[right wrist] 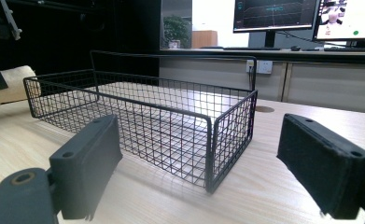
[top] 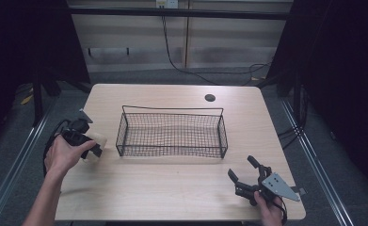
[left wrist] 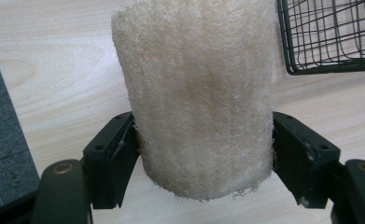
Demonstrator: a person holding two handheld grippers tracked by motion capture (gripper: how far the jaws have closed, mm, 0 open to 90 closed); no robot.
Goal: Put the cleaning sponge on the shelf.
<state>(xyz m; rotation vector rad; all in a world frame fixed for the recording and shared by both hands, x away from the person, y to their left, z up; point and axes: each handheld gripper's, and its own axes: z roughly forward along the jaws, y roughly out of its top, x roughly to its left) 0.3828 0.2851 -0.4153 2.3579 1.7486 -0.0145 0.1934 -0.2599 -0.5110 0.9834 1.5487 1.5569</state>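
You work at a pale wooden table [top: 181, 188] with a round black cable hole [top: 210, 98] near its far edge. Grey carpet floor [top: 12, 146] surrounds it, beige panelled cabinets [top: 172, 37] stand beyond, and lit monitors [right wrist: 276, 14] glow behind.

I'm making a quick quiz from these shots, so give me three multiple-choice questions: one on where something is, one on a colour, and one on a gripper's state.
1. Where is the wire basket?
A. mid-table, between the two grippers
B. on the floor
C. hanging from the right gripper

2. What colour is the fibrous roll?
A. black
B. cream
C. blue

3. How does the left gripper stand?
A. wide open over the basket
B. shut on the fibrous roll
C. lying unheld on the table

Answers:
1 A: the high view shows it on the table between them.
2 B: the left gripper view shows pale cream fibres.
3 B: both jaws press the roll's sides, while the right gripper is open.
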